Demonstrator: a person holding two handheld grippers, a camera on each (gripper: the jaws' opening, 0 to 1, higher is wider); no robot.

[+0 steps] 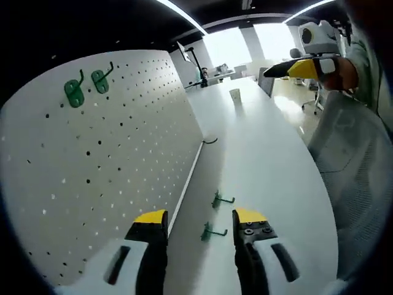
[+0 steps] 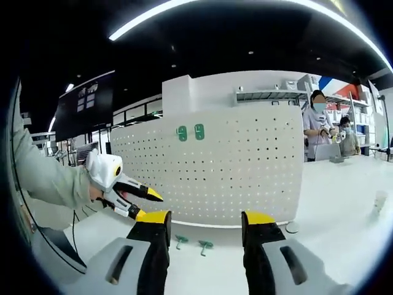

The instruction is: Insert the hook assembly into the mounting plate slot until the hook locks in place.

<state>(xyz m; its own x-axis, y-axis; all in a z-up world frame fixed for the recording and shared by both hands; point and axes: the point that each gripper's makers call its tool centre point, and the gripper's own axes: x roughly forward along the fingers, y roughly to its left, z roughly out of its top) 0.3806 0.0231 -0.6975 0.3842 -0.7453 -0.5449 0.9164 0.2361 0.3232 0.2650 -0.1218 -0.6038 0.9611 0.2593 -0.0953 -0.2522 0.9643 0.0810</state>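
On white table (image 1: pixel 264 160), pegboard (image 1: pixel 104 160), green hooks (image 1: pixel 215 232), bright office

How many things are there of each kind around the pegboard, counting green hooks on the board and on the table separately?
Green hooks on the pegboard: 2
Green hooks on the table: 2
Black hook on the table: 1
Cup on the table: 1
Total: 6
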